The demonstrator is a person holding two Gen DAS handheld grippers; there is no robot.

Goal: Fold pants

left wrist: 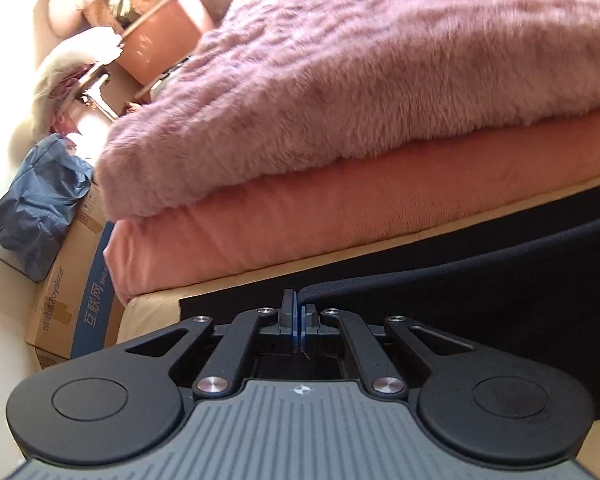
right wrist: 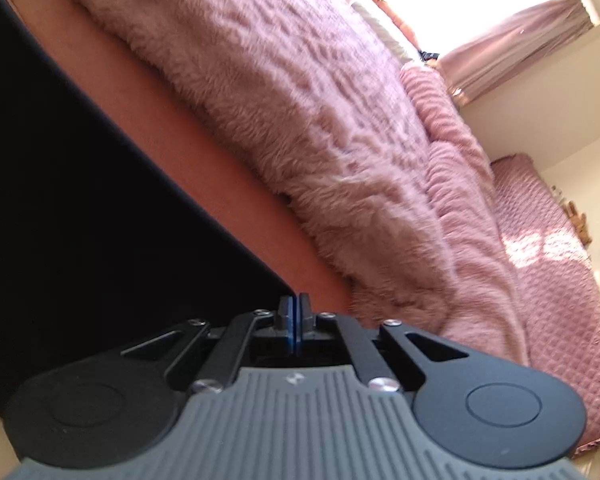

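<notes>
Dark pants [left wrist: 480, 264] lie along the bed's [left wrist: 236, 292] near edge, beside a pink furry blanket [left wrist: 380, 80]. Left tongs [left wrist: 299, 308] are pinched tight on a raised fold of the pants. Right tongs [right wrist: 294, 312] are closed at the pants' edge; whether cloth is caught, I cannot tell. Past the bed, a cardboard box [left wrist: 66, 292] carries a blue bag [left wrist: 40, 208]; an orange tub [left wrist: 160, 46] holds something unclear.

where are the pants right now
The dark pants lie along the near edge of the bed, below the fluffy pink blanket; the shut left gripper pinches a fold of them.
</notes>
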